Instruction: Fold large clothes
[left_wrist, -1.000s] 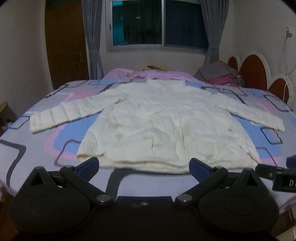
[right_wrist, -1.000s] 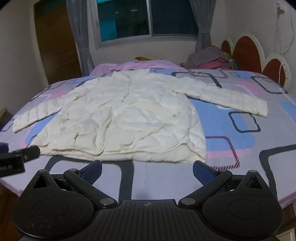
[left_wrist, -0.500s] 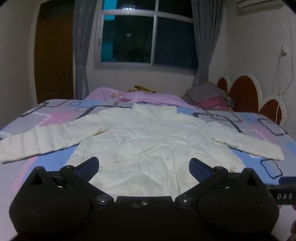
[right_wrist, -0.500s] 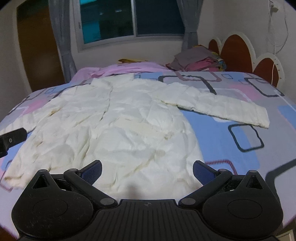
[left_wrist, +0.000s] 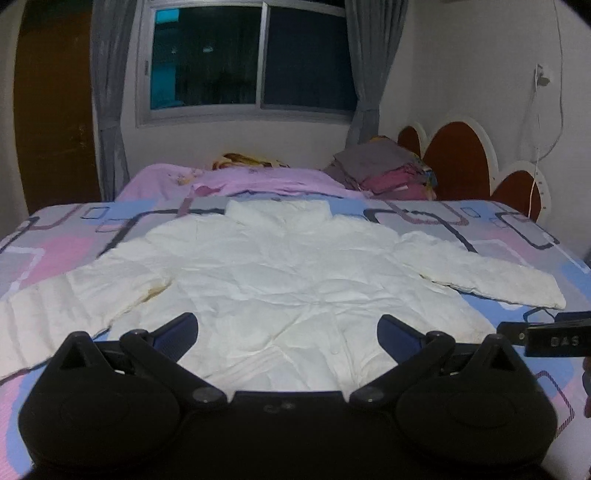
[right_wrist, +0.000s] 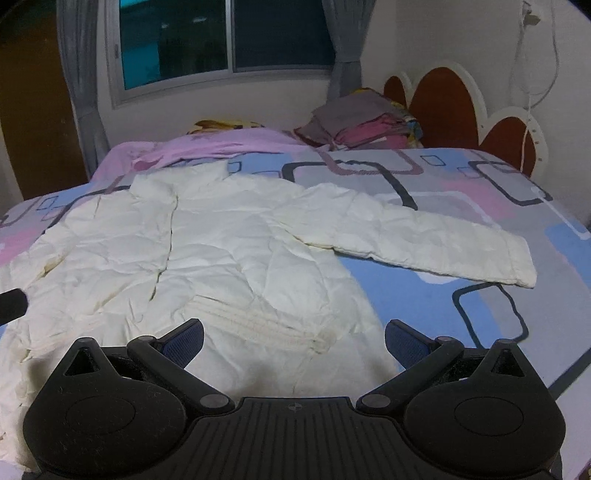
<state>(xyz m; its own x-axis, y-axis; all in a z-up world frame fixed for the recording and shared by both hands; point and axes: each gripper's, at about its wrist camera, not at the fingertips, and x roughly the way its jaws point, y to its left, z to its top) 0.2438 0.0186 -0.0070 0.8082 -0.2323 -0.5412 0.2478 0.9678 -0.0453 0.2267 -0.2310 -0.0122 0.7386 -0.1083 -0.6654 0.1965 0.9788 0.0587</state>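
**A:** Left wrist view first. What's there?

**B:** A cream-white quilted puffer jacket lies flat on a bed with a grey, pink and blue patterned sheet, collar toward 12 o'clock, one sleeve reaching to 9 o'clock and the other to 3 o'clock. The left hand-held gripper hangs over the jacket's lower half, its blue-padded fingers spread wide with nothing between them.

**A:** Anything this view has that the other lacks?

**B:** At 3 o'clock, the black tip of the right hand-held gripper pokes in, lettered "DAS", near the sleeve cuff. There is also a brownish stain at the armpit toward 9 o'clock.

**A:** And the right wrist view?

**B:** The same jacket, seen more from its right side. The whole 3 o'clock sleeve shows, down to the cuff on the blue patch of sheet. The front opening runs as a dark seam up toward 11 o'clock. The right hand-held gripper is fully parted too, empty, above the hem area. A dark rounded end of the left hand-held gripper enters at 9 o'clock.

**A:** Shared background?

**B:** A stack of folded grey and pink clothes sits at 1 o'clock beside the red scalloped headboard, under a dark window.
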